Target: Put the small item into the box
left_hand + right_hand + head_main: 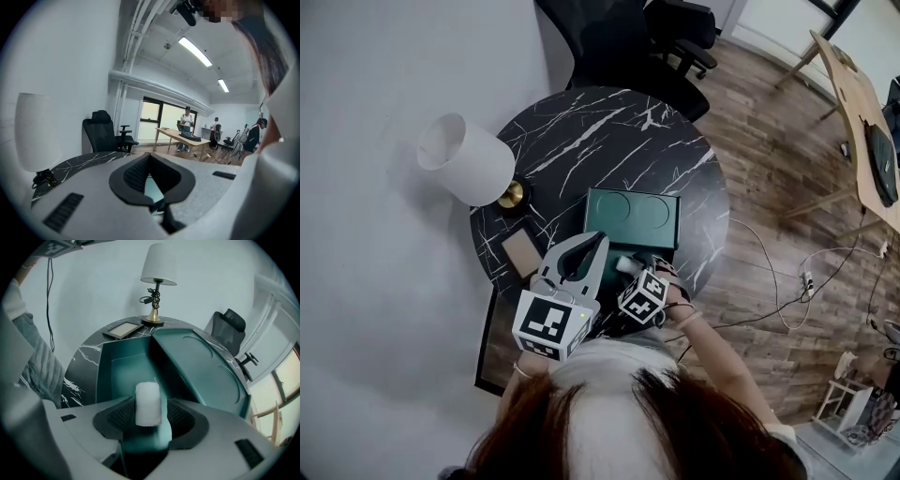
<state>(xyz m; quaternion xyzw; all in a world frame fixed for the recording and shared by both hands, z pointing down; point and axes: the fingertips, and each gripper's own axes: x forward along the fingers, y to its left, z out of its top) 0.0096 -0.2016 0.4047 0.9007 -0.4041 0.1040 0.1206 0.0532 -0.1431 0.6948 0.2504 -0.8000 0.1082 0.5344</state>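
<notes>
"Checking the step first: where is the small item now?"

"The white roll (pixel 148 401) stands upright between the 2 jaws of the right claw (pixel 149 414). The jaws are spread wide, and I see a dark gap at each side of the roll, so I judge that the pads do not press it. The open box (pixel 117 364) lies directly under and ahead of this claw. Its lid (pixel 201 371) leans open at the claw's right side."

"So which step is it?"

"The release over the box, I think. The roll is not yet on the box floor. The next move asks little — let the roll fall free, then lift the claw away from the box without touching the wall or the lid."

"And the left claw (pixel 150 159)?"

"Its jaws meet at the tips with nothing between them. It points nearly level over the table (pixel 89 161) and takes no part here."

"What can you not see?"

"The lower end of the roll is behind the claw's own body, so I cannot tell if it rests on something. In the head view the marker cube (pixel 643 296) covers the right claw's jaws and most of the box — only the lid shows beyond it."
</notes>
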